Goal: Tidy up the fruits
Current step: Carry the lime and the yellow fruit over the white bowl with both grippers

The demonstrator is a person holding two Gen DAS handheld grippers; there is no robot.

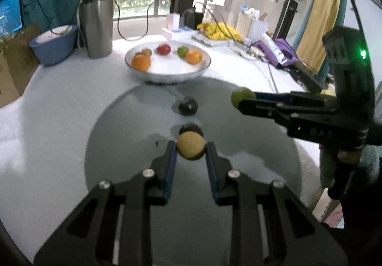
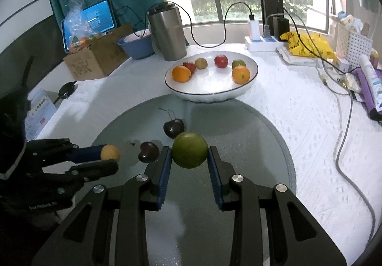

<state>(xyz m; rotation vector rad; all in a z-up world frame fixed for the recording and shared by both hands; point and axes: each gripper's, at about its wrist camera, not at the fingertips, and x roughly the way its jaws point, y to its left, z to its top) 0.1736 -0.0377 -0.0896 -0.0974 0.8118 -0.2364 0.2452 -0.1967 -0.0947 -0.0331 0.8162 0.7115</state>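
Observation:
My left gripper (image 1: pixel 191 149) is shut on a small tan round fruit (image 1: pixel 191 148), held above the glass disc (image 1: pixel 133 146); it also shows in the right wrist view (image 2: pixel 110 152). My right gripper (image 2: pixel 189 157) is shut on a green round fruit (image 2: pixel 189 150), seen from the left wrist view (image 1: pixel 240 96) too. Two dark cherries lie on the glass, one (image 2: pixel 173 127) farther and one (image 2: pixel 148 151) nearer. A white bowl (image 2: pixel 212 92) behind holds oranges (image 2: pixel 240 74), a red apple (image 2: pixel 220 61) and other fruit.
A steel tumbler (image 2: pixel 168 31), a blue bowl (image 2: pixel 137 45) and a cardboard box (image 2: pixel 95 60) stand at the back left. A power strip (image 2: pixel 262 42), yellow bag (image 2: pixel 308 45), white basket (image 2: pixel 353 45) and cables lie at the right on the white tablecloth.

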